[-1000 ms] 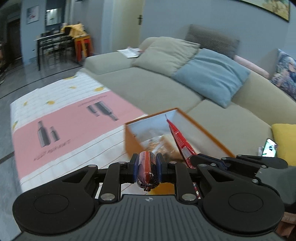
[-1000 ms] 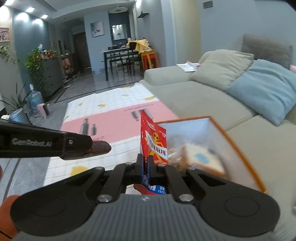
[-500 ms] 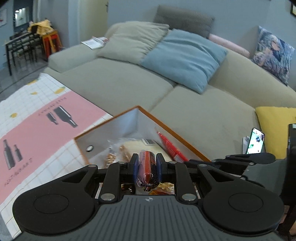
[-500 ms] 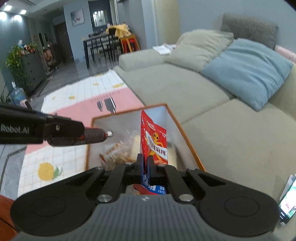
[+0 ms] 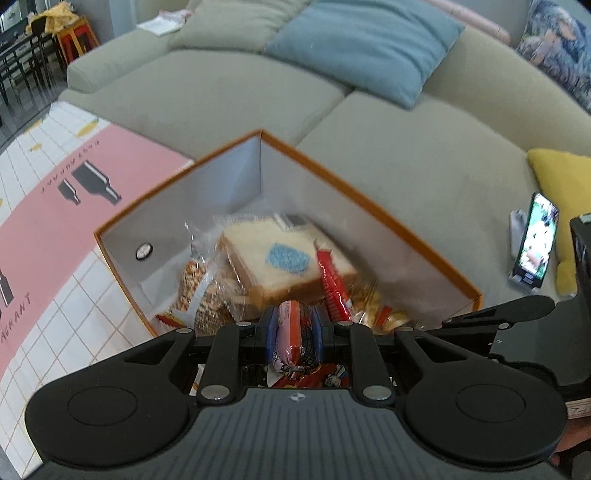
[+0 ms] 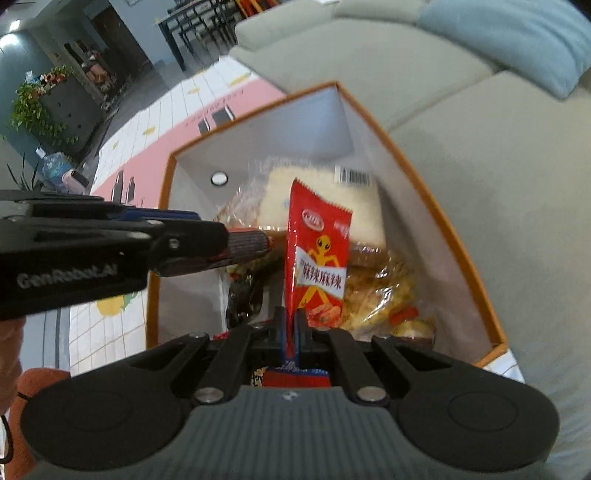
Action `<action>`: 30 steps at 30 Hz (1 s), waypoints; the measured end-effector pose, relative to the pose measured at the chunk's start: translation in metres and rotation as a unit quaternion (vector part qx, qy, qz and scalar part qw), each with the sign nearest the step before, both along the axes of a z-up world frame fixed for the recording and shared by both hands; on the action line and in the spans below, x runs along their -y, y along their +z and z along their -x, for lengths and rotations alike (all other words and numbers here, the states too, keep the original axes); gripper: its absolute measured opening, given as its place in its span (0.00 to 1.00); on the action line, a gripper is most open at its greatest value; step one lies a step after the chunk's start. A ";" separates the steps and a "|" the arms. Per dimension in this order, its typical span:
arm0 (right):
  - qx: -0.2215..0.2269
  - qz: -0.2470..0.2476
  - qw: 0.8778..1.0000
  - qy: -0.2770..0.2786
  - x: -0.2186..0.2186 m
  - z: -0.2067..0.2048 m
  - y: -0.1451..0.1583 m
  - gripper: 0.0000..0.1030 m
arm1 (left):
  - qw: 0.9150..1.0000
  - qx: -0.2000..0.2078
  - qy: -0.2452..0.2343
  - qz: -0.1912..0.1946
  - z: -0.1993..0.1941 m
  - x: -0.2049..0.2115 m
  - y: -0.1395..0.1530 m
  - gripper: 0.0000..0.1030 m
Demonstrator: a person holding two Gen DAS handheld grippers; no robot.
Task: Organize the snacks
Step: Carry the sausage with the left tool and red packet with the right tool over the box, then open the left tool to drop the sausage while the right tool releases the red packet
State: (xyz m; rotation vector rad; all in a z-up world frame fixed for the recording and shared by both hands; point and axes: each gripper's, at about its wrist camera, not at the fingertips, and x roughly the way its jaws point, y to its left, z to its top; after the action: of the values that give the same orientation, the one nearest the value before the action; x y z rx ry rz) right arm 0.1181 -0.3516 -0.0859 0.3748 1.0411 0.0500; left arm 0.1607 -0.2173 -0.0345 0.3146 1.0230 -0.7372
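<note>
An open box with orange rim and white inside sits on the sofa edge, holding wrapped bread and several snack packs. My left gripper is shut on a red sausage stick, held over the box's near side; it enters the right wrist view from the left. My right gripper is shut on a red spicy-snack packet, upright over the box; the packet's edge shows in the left wrist view.
A grey sofa with blue cushion and yellow cushion lies behind the box. A phone stands on the sofa at right. A pink and white mat lies left of the box. A dining table with chairs stands far back.
Both grippers have moved forward and tilted down over the box, each still holding its snack. The box now fills the middle of both views.
</note>
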 end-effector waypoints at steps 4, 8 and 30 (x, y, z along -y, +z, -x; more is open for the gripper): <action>-0.021 -0.015 1.000 0.002 0.006 -0.010 -0.010 0.00 | 1.000 -0.023 0.010 -0.016 -0.008 0.005 -0.013 0.21; -0.033 -0.021 0.999 0.004 0.006 -0.013 -0.017 0.02 | 0.999 -0.045 0.015 -0.026 -0.011 0.009 -0.023 0.21; -0.088 -0.009 0.996 0.029 -0.010 -0.027 -0.034 0.09 | 0.993 -0.107 0.049 -0.034 -0.019 0.004 -0.039 0.33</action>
State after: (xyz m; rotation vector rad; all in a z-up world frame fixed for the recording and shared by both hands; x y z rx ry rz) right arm 0.1449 -0.3414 -0.1201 0.3703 1.2274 0.0805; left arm 0.1792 -0.2211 -0.0731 0.2463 1.2593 -0.6575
